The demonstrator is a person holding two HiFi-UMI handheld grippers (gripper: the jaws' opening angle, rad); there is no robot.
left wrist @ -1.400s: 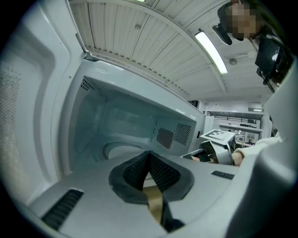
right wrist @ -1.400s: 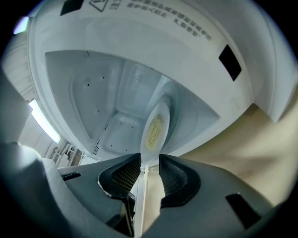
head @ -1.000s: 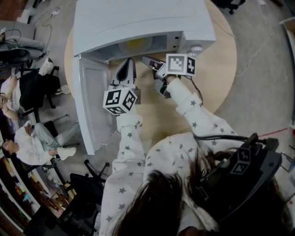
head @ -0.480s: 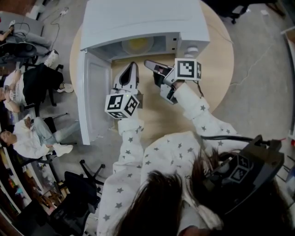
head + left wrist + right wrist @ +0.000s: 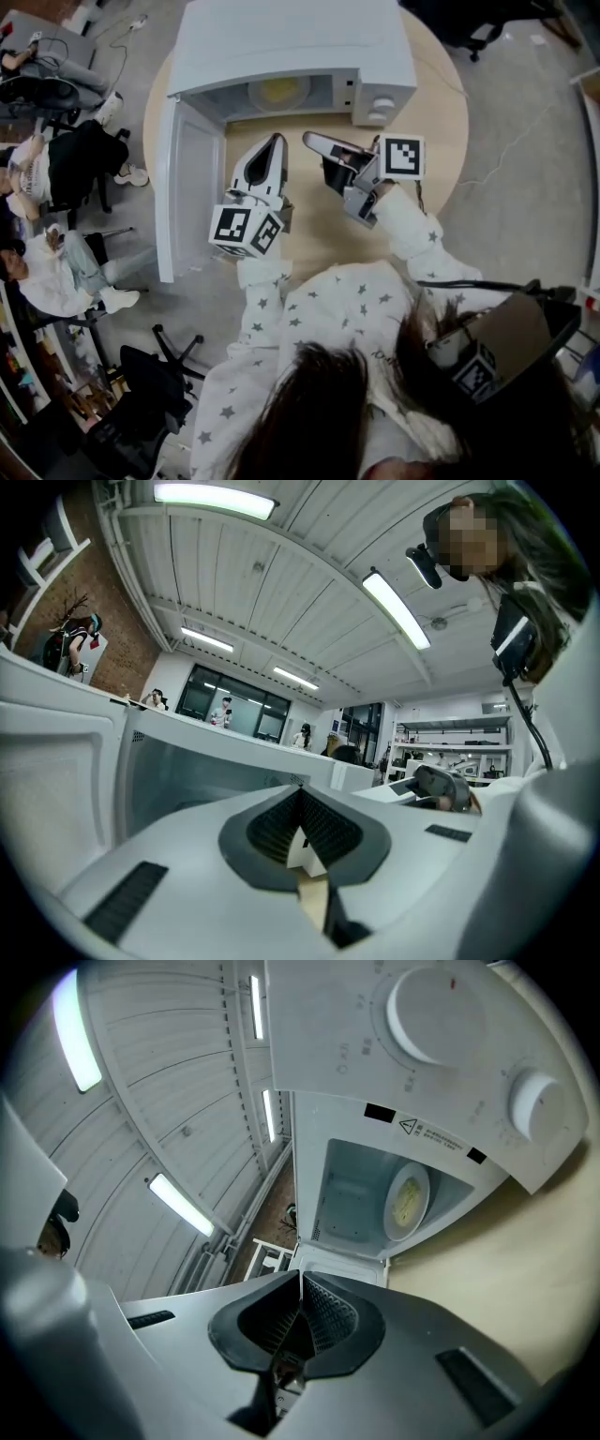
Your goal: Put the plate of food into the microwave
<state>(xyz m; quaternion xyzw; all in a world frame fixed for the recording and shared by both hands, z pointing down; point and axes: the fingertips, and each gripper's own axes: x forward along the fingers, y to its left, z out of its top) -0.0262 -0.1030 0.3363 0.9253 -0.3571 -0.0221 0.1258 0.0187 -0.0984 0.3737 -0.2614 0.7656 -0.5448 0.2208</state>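
A white microwave [image 5: 291,42] stands at the far side of a round wooden table [image 5: 441,141], its door [image 5: 187,192] swung wide open to the left. Inside it sits a pale plate of yellow food [image 5: 278,91]; the right gripper view shows that plate [image 5: 408,1199] deep in the cavity. My left gripper [image 5: 277,139] is shut and empty, a short way in front of the opening. Beside it my right gripper [image 5: 309,139] is also shut with nothing between its jaws, pointing at the microwave's front below the two dials [image 5: 436,1012].
The open door [image 5: 187,780] fills the left of the left gripper view, and the right gripper [image 5: 441,789] shows at its right. Office chairs and seated people [image 5: 66,272] are on the floor left of the table. Bare tabletop lies right of the microwave.
Both grippers have drawn back from the microwave opening towards me; the right one has also shifted right. The plate stays inside the cavity.
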